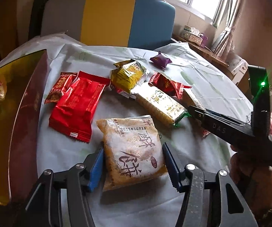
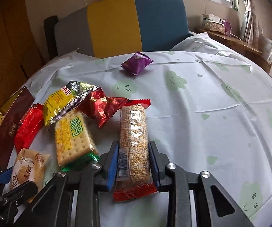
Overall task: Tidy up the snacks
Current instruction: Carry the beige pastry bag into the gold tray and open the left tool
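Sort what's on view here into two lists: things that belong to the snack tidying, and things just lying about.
Job:
left gripper around the pastry pack
right gripper clamping the grain bar
cracker pack
red packet
yellow packet
purple packet
gift box

Lying about:
tissue boxes
headboard
curtain

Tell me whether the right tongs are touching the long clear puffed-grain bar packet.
Touching. The right wrist view shows the right tongs with both blue pads pressed against the sides of the long clear puffed-grain bar packet.
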The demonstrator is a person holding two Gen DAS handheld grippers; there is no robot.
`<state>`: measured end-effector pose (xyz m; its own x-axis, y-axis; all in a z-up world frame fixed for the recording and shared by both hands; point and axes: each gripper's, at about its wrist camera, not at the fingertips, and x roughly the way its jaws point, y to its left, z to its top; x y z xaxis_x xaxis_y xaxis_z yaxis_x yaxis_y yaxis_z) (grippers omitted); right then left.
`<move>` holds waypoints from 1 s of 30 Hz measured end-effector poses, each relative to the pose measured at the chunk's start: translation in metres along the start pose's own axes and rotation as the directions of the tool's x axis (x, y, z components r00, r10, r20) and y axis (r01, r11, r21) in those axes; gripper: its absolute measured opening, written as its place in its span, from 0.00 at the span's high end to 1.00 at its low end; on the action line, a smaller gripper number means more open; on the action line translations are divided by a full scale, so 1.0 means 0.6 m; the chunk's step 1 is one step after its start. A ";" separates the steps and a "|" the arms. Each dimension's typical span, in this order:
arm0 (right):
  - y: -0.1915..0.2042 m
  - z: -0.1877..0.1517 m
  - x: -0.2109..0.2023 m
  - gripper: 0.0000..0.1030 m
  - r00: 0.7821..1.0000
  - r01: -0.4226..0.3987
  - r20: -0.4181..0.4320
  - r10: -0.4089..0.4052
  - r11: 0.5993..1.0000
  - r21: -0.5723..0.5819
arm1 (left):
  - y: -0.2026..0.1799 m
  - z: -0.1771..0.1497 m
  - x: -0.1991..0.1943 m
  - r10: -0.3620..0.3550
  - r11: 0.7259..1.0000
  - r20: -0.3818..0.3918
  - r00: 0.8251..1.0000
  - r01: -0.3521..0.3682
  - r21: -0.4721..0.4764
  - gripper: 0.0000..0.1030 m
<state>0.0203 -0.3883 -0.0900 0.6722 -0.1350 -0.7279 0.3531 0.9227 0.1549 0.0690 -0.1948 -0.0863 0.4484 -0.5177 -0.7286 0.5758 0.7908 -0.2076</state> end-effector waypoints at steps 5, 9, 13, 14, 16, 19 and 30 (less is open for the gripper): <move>-0.005 -0.003 -0.002 0.70 1.000 -0.010 0.010 0.010 1.000 0.017 | -0.013 0.009 -0.036 -0.032 0.999 0.049 0.998 0.030 0.029 0.43; -0.006 -0.003 -0.001 0.70 1.000 -0.011 0.010 0.011 1.000 0.020 | -0.002 0.026 -0.067 -0.041 0.999 0.082 0.996 0.041 0.005 0.43; -0.006 -0.002 0.000 0.70 1.000 -0.011 0.010 0.011 1.000 0.020 | 0.030 0.050 -0.098 -0.026 0.999 0.113 0.993 0.031 -0.040 0.43; -0.006 -0.002 -0.001 0.70 1.000 -0.011 0.010 0.011 1.000 0.020 | 0.040 0.056 -0.104 -0.019 0.998 0.117 0.993 0.025 -0.051 0.43; -0.006 -0.002 0.000 0.70 1.000 -0.012 0.010 0.011 1.000 0.021 | 0.065 0.072 -0.117 0.000 0.997 0.124 0.992 0.010 -0.077 0.43; -0.006 -0.002 0.000 0.70 1.000 -0.011 0.010 0.011 1.000 0.020 | 0.116 0.101 -0.131 0.032 0.992 0.130 0.991 -0.015 -0.126 0.42; -0.006 -0.002 -0.001 0.70 1.000 -0.011 0.010 0.011 1.000 0.020 | 0.292 0.171 -0.060 0.176 0.952 -0.060 0.982 -0.186 -0.243 0.42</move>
<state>0.0178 -0.3911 -0.0912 0.6825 -0.1289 -0.7194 0.3590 0.9165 0.1764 0.2239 -0.0712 -0.0296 0.5008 -0.3494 -0.7919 0.2989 0.9284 -0.2206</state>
